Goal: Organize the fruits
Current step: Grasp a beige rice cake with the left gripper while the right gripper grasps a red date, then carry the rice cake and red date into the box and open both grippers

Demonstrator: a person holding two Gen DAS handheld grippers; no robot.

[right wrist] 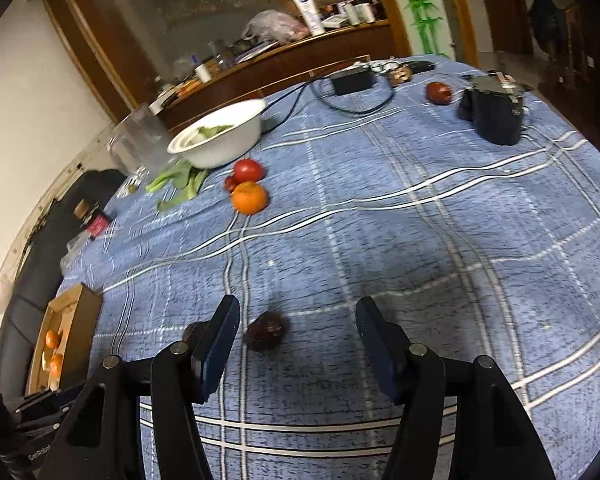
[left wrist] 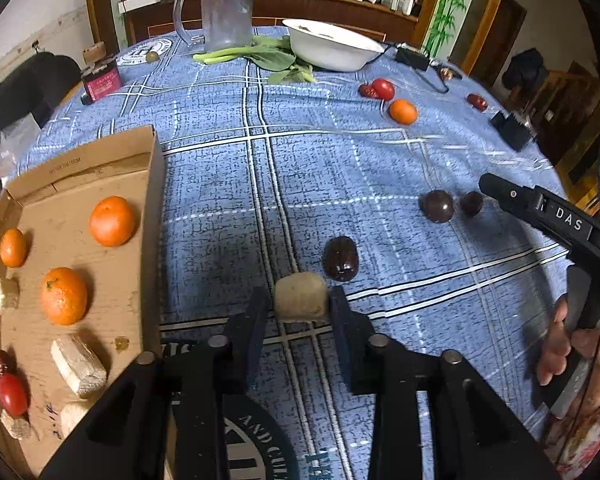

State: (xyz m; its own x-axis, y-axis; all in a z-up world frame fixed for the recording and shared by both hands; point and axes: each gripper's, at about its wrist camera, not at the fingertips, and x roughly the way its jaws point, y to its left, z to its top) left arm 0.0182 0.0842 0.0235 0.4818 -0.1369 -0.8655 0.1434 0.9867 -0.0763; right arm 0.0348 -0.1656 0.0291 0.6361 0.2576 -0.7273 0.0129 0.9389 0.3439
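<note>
My left gripper [left wrist: 299, 300] is shut on a pale cut chunk [left wrist: 302, 294] that rests on the blue checked cloth, its pads [left wrist: 256, 312] against both sides. Just behind it lies a dark oblong fruit [left wrist: 341, 258]. The cardboard tray [left wrist: 80, 168] to the left holds three oranges [left wrist: 112, 221], several pale chunks [left wrist: 78, 364], a tomato [left wrist: 12, 394] and a red date. My right gripper [right wrist: 298, 308] stands open, low over the cloth, with a dark round fruit [right wrist: 267, 330] lying loose near its left finger. In the left wrist view the right gripper [left wrist: 540, 208] is beside two dark round fruits [left wrist: 438, 206].
An orange [right wrist: 249, 197], a tomato [right wrist: 247, 171] and a red date lie mid-table. Farther back stand a white bowl [left wrist: 332, 44], leafy greens [left wrist: 272, 58] and a clear pitcher [left wrist: 226, 12]. Black boxes [right wrist: 496, 112], a cable and another red fruit [right wrist: 439, 92] sit at the right.
</note>
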